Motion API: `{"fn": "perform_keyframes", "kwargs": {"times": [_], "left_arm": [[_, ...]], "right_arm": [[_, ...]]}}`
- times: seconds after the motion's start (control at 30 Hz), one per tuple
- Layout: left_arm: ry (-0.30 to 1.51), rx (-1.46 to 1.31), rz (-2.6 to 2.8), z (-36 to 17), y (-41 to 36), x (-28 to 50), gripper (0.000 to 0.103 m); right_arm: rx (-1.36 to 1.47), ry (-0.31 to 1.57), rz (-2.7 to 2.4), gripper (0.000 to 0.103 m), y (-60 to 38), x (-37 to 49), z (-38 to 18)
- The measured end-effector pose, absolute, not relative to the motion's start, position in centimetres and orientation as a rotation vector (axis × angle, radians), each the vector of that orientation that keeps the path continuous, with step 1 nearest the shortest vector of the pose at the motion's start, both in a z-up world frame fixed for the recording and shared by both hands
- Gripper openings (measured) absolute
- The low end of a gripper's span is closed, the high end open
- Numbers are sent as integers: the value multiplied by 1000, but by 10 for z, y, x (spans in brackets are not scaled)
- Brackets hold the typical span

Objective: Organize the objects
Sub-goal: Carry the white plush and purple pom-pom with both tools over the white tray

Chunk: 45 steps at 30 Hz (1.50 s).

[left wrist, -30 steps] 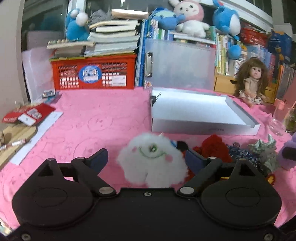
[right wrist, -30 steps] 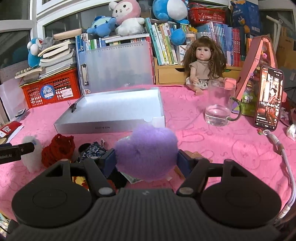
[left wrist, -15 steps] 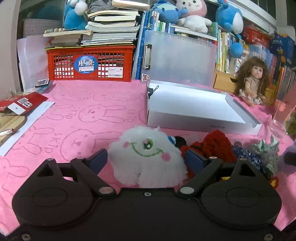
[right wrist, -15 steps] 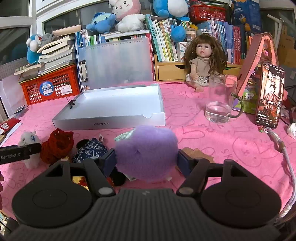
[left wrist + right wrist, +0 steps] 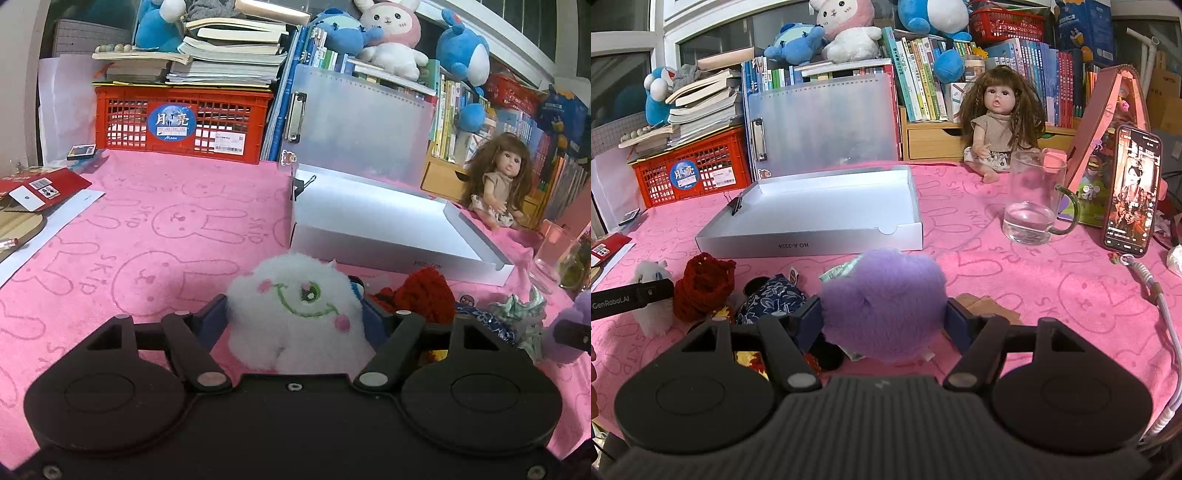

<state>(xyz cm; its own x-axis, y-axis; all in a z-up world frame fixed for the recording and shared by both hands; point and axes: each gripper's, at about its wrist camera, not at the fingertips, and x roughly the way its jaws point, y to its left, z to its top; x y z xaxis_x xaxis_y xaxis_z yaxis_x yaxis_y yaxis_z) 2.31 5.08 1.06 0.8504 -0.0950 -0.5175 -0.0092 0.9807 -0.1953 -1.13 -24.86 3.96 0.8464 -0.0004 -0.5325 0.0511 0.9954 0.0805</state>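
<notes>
A white furry plush with a green smile (image 5: 295,310) stands on the pink cloth between the fingers of my left gripper (image 5: 293,317). The jaws are closing and both pads touch its sides. In the right wrist view, my right gripper (image 5: 882,321) is shut on a purple furry plush (image 5: 882,299), held just above the cloth. An open white box (image 5: 812,245) lies behind both toys with nothing in it. Between the grippers sit a red yarn piece (image 5: 703,288) and a blue floral pouch (image 5: 772,299). The white plush (image 5: 652,314) shows at the far left of that view.
A glass mug with water (image 5: 1032,206), a phone (image 5: 1132,192) and a doll (image 5: 997,122) stand right of the box. A red crate (image 5: 181,125) with books, a clear folder (image 5: 362,122) and bookshelves line the back. Papers (image 5: 33,188) lie at the left edge.
The left jaws have narrowed from well apart to touching the white plush on both sides. The left view has rolled slightly. The right gripper and purple plush have kept still.
</notes>
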Motion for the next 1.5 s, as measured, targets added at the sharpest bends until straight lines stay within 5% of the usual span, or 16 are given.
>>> {"fn": "perform_keyframes", "kwargs": {"times": [0.93, 1.5], "left_arm": [[444, -161, -120, 102, 25, 58, 71], [548, -121, -140, 93, -9, 145, 71]], "right_arm": [[139, 460, 12, 71, -270, 27, 102], [212, 572, 61, 71, -278, 110, 91]]}}
